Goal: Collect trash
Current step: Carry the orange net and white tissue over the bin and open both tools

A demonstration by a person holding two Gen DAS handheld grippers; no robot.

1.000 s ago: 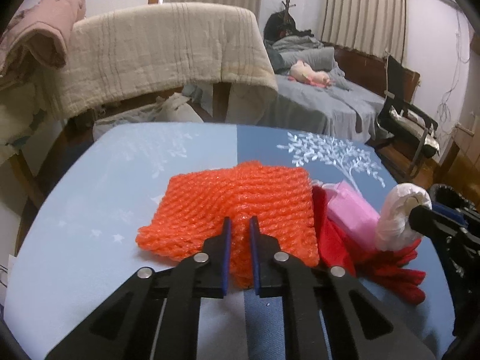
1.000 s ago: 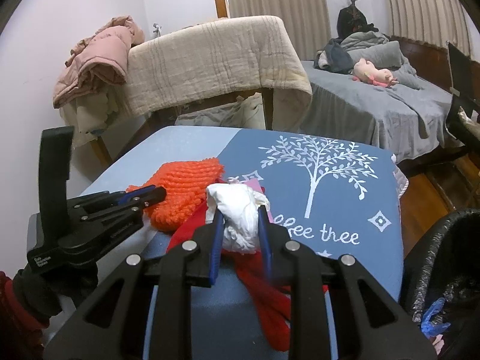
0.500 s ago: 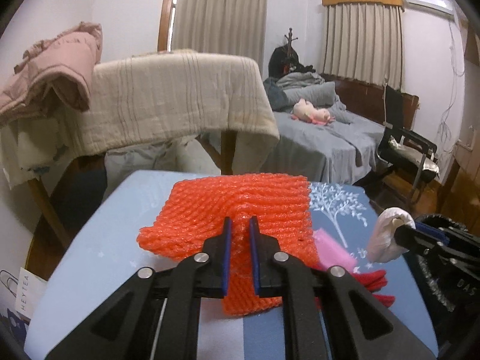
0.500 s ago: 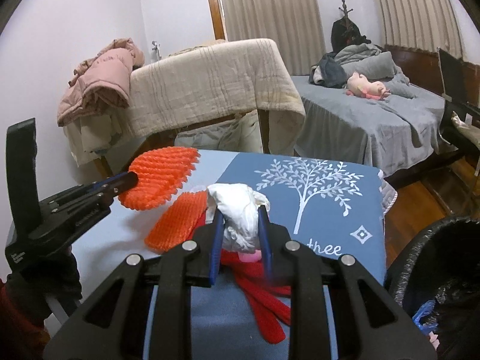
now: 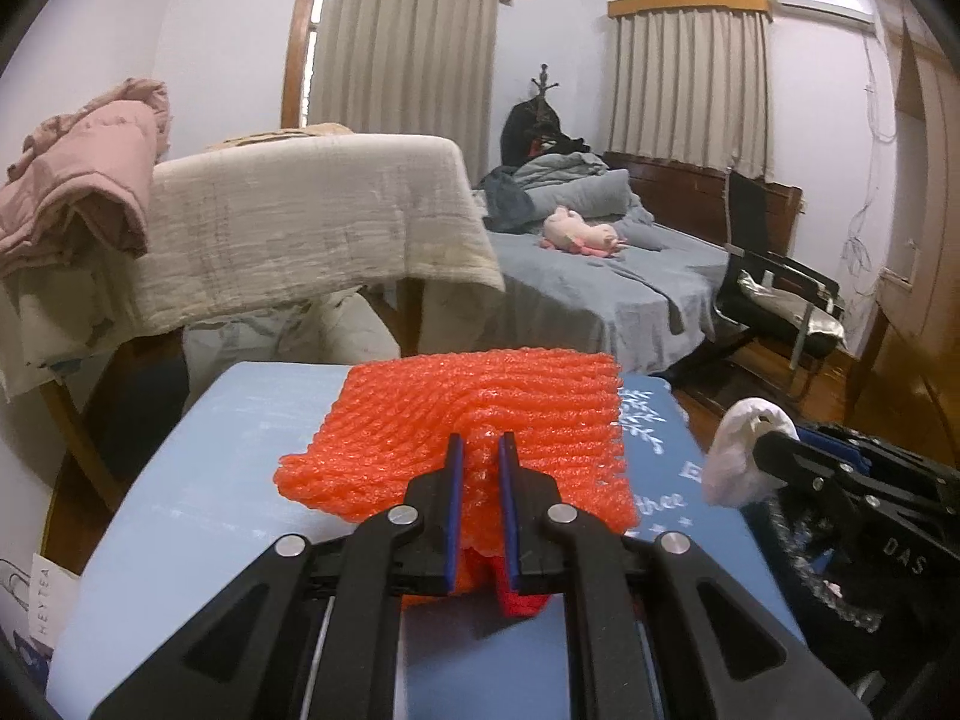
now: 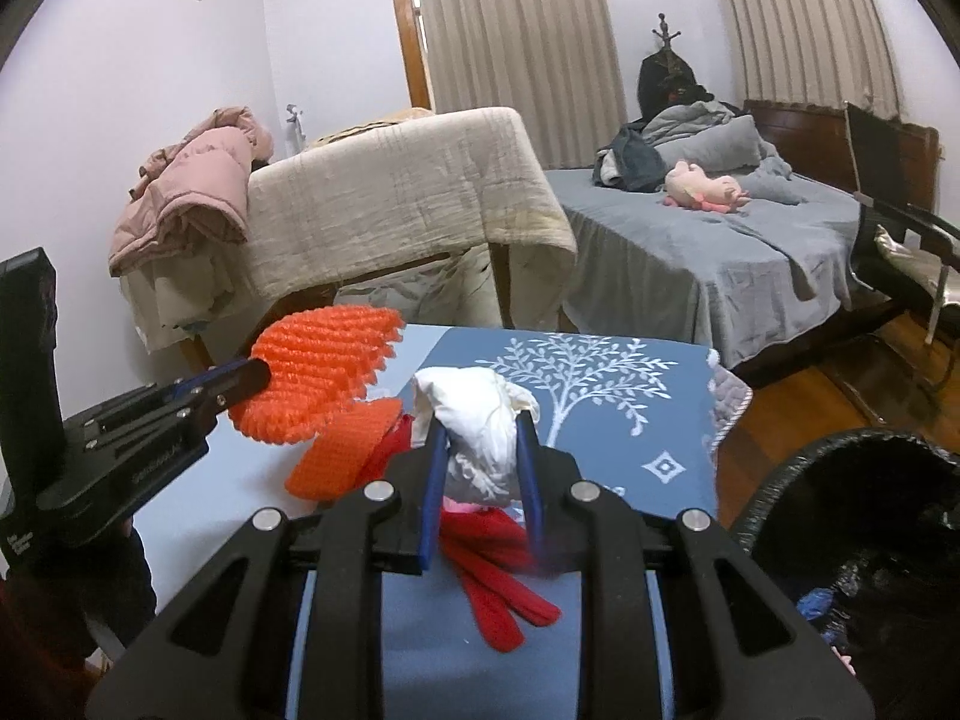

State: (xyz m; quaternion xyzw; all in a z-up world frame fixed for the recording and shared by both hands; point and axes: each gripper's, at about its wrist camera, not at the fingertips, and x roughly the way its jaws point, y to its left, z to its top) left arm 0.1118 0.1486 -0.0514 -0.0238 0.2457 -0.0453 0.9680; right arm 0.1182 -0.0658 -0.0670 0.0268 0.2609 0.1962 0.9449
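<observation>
Covering the desk is a blue tree-print cloth in a bedroom with a grey bed. Left claw pinches an orange foam net sleeve aloft; right claw pinches crumpled white tissue above red fabric strips, beside a black-lined bin.

A table with a blue cloth printed with a white tree stands just under both grippers. Directly on it, below the right gripper's fingers, lie 1 red glove, 1 orange foam net to its left, and a bit of pink wrapper between them.
</observation>
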